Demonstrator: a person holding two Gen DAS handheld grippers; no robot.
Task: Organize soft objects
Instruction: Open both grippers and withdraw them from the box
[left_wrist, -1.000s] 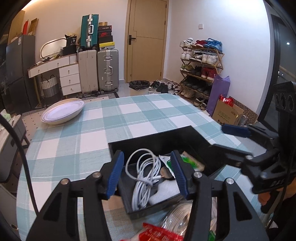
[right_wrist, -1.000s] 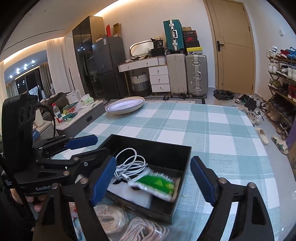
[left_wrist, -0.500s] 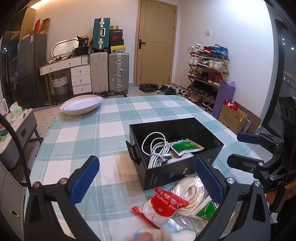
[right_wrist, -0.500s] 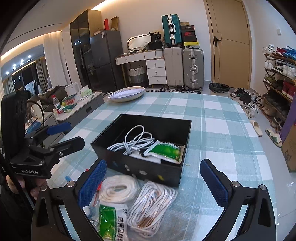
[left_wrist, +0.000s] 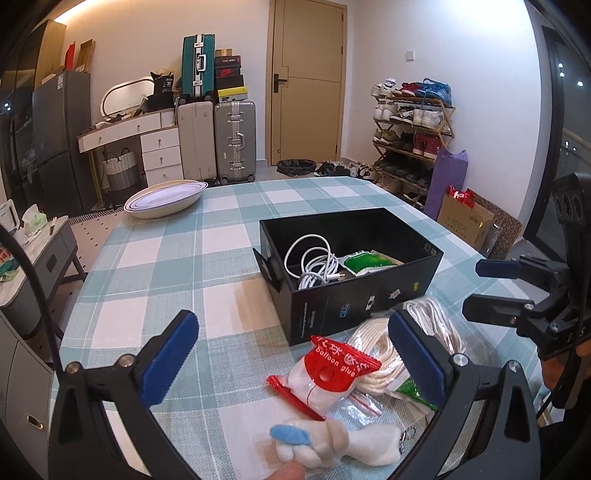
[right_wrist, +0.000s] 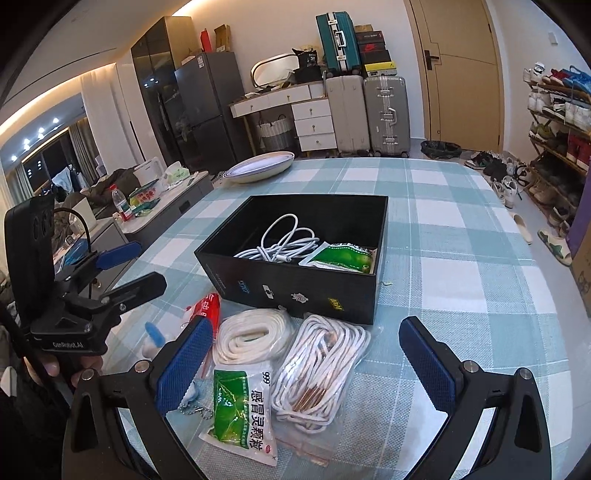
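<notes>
Black box (right_wrist: 295, 291) on checked table (right_wrist: 461, 295): cable, green sachet inside. Left gripper (left_wrist: 291, 354) & right gripper (right_wrist: 306, 354) now pulled back, both spread wide, empty. Rope bundles (right_wrist: 317, 354), plush (left_wrist: 332, 443) remain outside, just in front.

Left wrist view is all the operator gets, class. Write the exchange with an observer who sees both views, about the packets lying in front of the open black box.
Operator: What is the green thing half hidden at my lower right?
Observer: A flat green-and-white sachet with printed lettering. It lies on the checked tablecloth, and its top edge meets the coil of flat white band.
Operator: Is the other white bundle the same kind of coil?
Observer: No. It is a clear bag of round white cords with copper-coloured tips, lying beside the coil, just in front of the black cardboard box.
</notes>
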